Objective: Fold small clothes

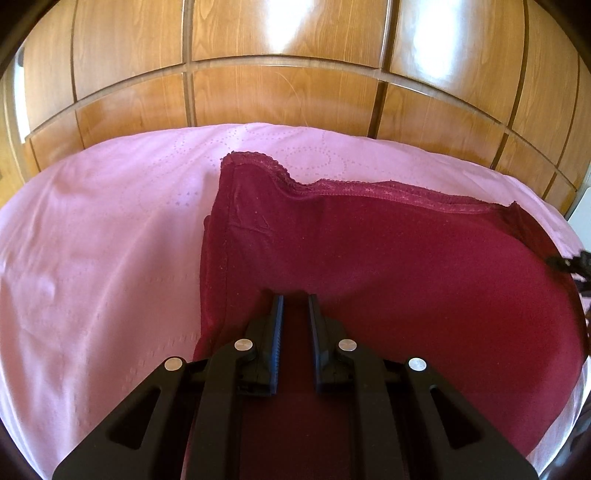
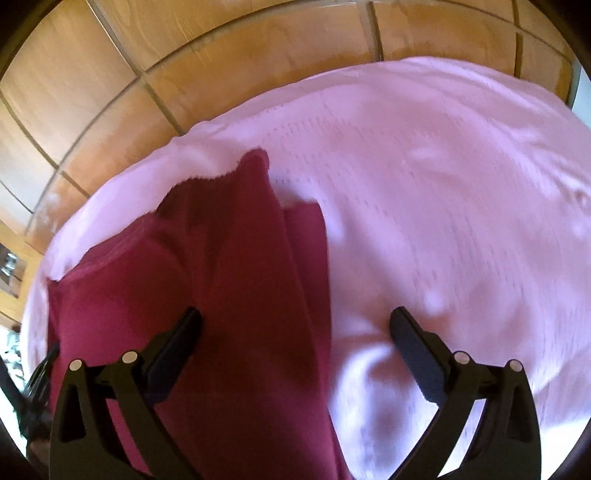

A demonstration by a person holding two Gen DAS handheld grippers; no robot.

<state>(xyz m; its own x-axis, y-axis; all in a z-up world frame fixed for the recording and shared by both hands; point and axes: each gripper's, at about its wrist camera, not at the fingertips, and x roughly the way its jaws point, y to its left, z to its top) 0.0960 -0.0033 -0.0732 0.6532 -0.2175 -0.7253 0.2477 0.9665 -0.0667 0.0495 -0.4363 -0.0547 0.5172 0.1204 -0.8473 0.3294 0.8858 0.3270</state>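
Left wrist view: maroon lace-trimmed garment [image 1: 388,251] on pink sheet [image 1: 92,240], left gripper [image 1: 295,299] pinching it, right gripper [image 2: 295,317] spread wide.

Pink bedsheet [image 1: 92,240] before wooden panelled wardrobe [image 1: 280,96].

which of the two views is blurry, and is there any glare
Right wrist view: motion-blurred all over, the pink sheet and dark red garment smeared, though the right tongs stay sharp. Left wrist view: crisp, the garment's lace edge clearly readable, but bright white glare patches sit on the glossy wooden panels. Both views bend straight panel lines into fisheye curves.
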